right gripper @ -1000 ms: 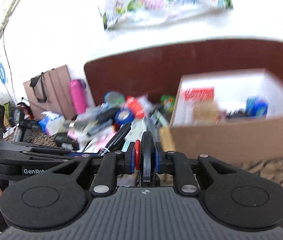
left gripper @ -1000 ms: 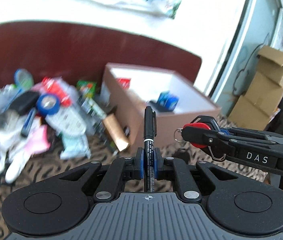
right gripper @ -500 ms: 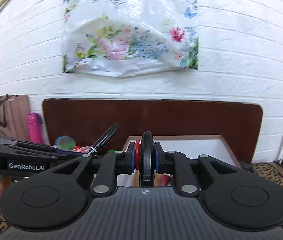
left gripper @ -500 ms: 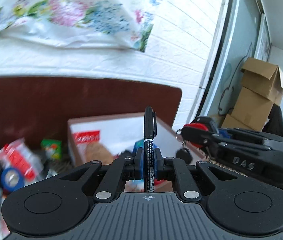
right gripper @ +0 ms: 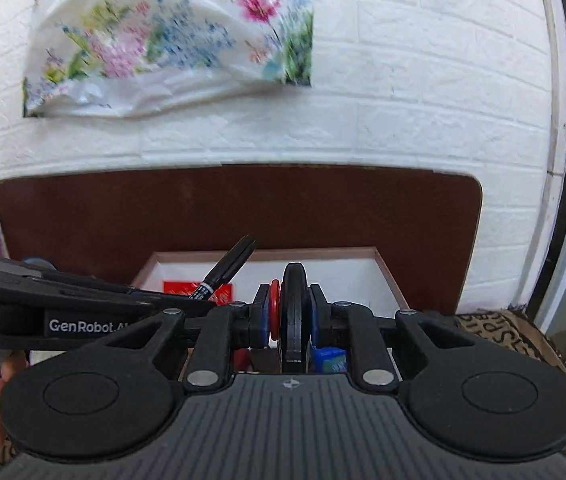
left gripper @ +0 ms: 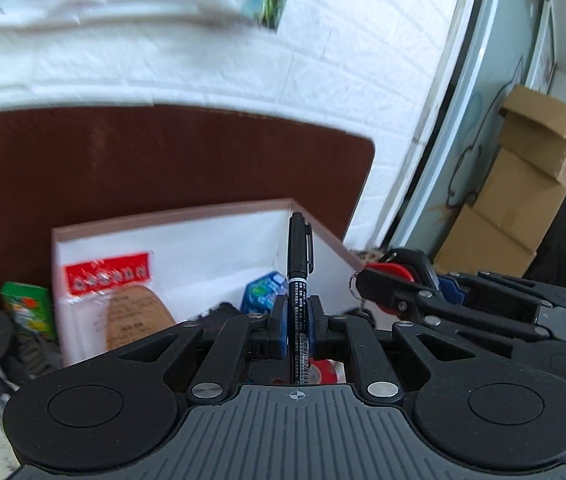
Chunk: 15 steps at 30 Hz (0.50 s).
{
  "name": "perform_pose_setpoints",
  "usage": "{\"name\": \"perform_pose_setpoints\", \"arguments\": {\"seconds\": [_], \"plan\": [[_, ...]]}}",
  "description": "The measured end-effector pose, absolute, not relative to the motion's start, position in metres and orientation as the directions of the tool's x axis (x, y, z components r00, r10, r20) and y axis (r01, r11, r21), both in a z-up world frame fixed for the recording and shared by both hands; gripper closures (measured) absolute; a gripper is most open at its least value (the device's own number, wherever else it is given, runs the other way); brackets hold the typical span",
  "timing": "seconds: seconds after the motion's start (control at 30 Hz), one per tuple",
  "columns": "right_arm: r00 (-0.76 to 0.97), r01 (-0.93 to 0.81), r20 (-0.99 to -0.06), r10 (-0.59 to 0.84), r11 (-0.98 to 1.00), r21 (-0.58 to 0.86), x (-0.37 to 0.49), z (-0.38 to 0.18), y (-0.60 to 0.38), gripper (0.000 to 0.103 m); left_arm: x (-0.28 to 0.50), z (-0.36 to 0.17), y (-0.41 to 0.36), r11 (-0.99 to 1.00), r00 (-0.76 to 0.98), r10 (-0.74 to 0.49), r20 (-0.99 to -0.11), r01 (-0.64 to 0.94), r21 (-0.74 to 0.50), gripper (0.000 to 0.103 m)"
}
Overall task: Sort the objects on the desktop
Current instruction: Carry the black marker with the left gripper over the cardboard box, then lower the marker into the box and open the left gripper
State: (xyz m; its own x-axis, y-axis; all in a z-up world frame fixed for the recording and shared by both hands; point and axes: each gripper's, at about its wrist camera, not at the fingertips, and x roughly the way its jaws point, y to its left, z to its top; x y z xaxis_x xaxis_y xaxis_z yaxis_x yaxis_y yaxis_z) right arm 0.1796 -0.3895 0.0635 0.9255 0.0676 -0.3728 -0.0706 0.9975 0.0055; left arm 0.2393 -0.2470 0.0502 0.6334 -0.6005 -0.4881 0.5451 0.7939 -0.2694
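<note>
My left gripper (left gripper: 298, 320) is shut on a black marker pen (left gripper: 298, 256) that points forward, over the near side of the open cardboard box (left gripper: 171, 216). My right gripper (right gripper: 287, 312) is shut on a black and red tape measure (right gripper: 293, 304), also over the box (right gripper: 387, 268). The right gripper with the tape measure shows at the right of the left wrist view (left gripper: 395, 280). The left gripper with the pen (right gripper: 227, 270) shows at the left of the right wrist view. The box holds a red and white packet (left gripper: 109, 276) and a blue packet (left gripper: 263, 288).
A brown headboard-like panel (right gripper: 243, 208) stands behind the box against a white brick wall. A flowered plastic bag (right gripper: 171, 40) hangs on the wall. Loose items, a green packet (left gripper: 27, 308) among them, lie left of the box. Stacked cartons (left gripper: 523, 200) stand at far right.
Both grippers have tilted down a little and come closer over the box. The pen and the tape measure are still held.
</note>
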Motion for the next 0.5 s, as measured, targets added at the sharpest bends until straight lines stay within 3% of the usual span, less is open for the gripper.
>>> {"name": "perform_pose_setpoints", "arguments": {"seconds": [0.43,0.5], "plan": [[0.880,-0.021,-0.473,0.030,1.000,0.023,0.218,0.019,-0.416,0.082,0.282,0.000,-0.277,0.803,0.576,-0.576,-0.580,0.530,-0.271,0.097],[0.880,-0.022,-0.474,0.028,1.000,0.018,0.222,0.017,-0.416,0.082,0.286,-0.002,-0.277,0.803,0.574,-0.576,-0.582,0.530,-0.273,0.091]]}}
